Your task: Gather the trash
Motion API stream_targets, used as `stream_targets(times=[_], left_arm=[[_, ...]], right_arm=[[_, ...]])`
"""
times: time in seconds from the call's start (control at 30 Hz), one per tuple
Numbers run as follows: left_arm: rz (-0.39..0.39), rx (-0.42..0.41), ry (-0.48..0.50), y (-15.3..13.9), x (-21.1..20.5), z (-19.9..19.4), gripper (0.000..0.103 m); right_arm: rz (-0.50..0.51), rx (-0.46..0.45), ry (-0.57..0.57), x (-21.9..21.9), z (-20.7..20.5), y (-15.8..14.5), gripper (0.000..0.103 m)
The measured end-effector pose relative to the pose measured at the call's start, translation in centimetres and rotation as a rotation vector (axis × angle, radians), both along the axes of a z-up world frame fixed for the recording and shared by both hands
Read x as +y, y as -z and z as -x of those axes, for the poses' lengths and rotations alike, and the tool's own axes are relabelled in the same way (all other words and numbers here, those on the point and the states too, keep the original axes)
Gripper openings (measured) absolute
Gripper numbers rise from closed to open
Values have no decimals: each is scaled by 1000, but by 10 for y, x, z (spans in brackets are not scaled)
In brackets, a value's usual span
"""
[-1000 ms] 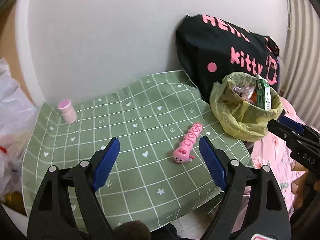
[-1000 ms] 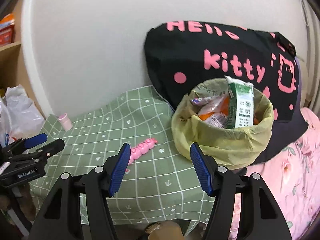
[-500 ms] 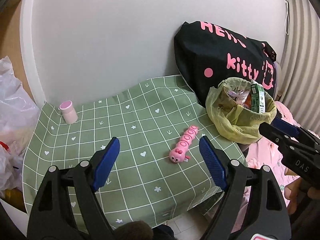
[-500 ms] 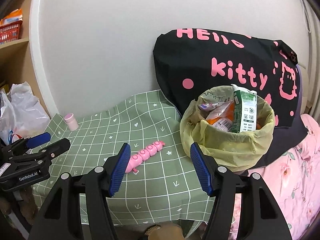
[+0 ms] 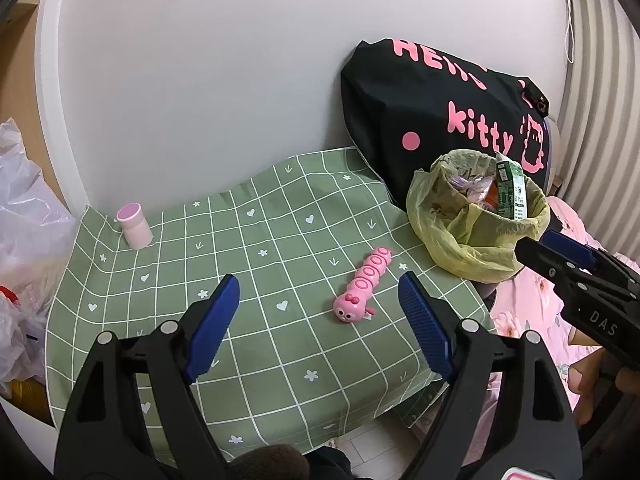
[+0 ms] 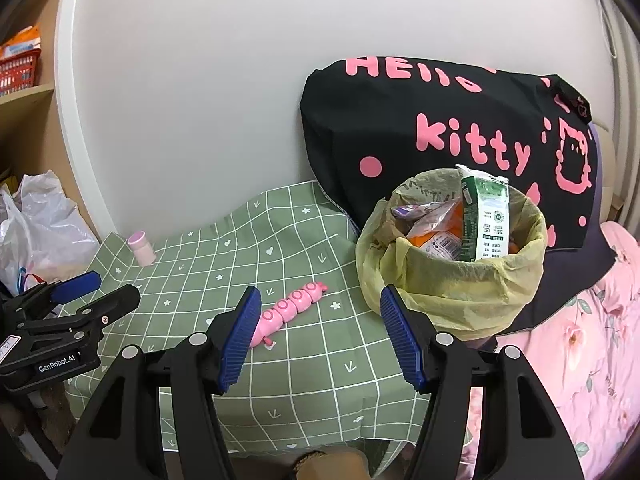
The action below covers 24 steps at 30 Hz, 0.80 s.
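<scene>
A bin lined with a yellow-green bag (image 5: pixel 476 232) (image 6: pixel 452 280) stands at the right edge of the green checked tablecloth (image 5: pixel 240 248) (image 6: pixel 304 360). It holds wrappers and a green-and-white carton (image 6: pixel 484 216). My left gripper (image 5: pixel 316 300) hangs open above the cloth's front half, empty. My right gripper (image 6: pixel 320 320) is open and empty too, short of the bin and left of it. A pink caterpillar toy (image 5: pixel 362 284) (image 6: pixel 290 312) lies on the cloth between bin and left gripper.
A small pink bottle (image 5: pixel 134 226) (image 6: pixel 142 248) stands at the cloth's far left corner. A black bag with pink lettering (image 6: pixel 440 136) leans on the wall behind the bin. White plastic bags (image 5: pixel 24 240) sit left; pink floral bedding (image 6: pixel 580 340) lies right.
Both grippers have drawn back and up from the table, so the cloth, toy and bin appear smaller and farther. Both stay open and empty.
</scene>
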<state>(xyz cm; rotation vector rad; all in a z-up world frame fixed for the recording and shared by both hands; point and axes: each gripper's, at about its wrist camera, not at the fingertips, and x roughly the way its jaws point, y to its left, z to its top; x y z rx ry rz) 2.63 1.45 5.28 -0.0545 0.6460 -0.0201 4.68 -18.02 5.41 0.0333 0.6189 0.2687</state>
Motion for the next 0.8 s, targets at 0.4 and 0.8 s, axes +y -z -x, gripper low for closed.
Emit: stream_targets(times=[0.4, 0.8], left_arm=[[-6, 2, 31, 1, -10, 3, 78], [-8, 6, 52, 2, -18, 5, 77]], right_arm=[[3, 3, 11, -9, 7, 1, 59], [-5, 2, 38, -19, 13, 1, 59]])
